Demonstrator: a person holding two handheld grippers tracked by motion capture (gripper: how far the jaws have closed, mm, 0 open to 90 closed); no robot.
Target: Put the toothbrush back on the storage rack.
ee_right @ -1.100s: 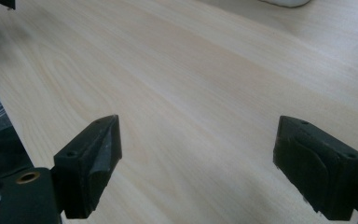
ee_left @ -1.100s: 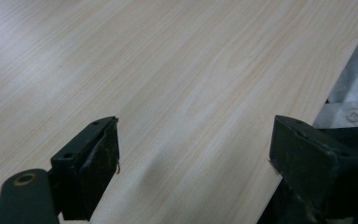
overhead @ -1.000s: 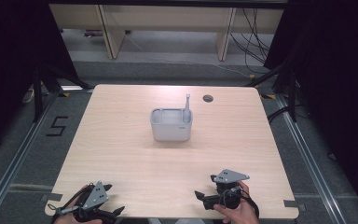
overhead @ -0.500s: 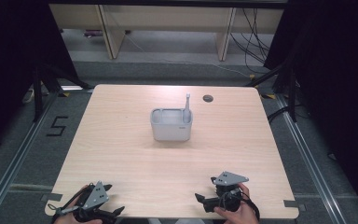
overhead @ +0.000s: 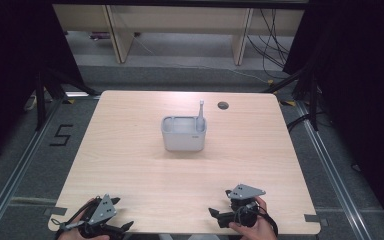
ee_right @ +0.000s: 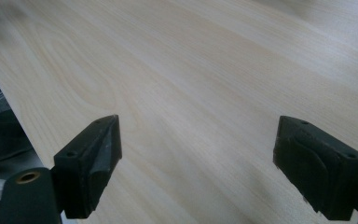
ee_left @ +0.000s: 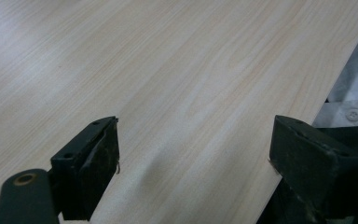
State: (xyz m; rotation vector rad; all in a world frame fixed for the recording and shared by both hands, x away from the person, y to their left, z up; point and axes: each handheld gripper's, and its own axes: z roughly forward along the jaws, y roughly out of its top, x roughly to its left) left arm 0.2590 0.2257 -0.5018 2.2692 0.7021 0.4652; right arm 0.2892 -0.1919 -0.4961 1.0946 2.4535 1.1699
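- Grey bin (overhead: 183,134) sits near the middle of your table (overhead: 130,165), a little toward the far side, with a slim grey upright piece (overhead: 200,116) rising at its right rear corner.
- Your left gripper (overhead: 122,228) rests at the near left edge of the table, well apart from the bin; in the left gripper view its fingers (ee_left: 95,158) stand wide apart over bare wood.
- Your right gripper (overhead: 216,215) lies at the near right edge, held by your hand (overhead: 252,227); its fingers (ee_right: 93,154) are spread wide too, with nothing between them.
- A small dark round hole (overhead: 223,105) marks the table beyond the bin.
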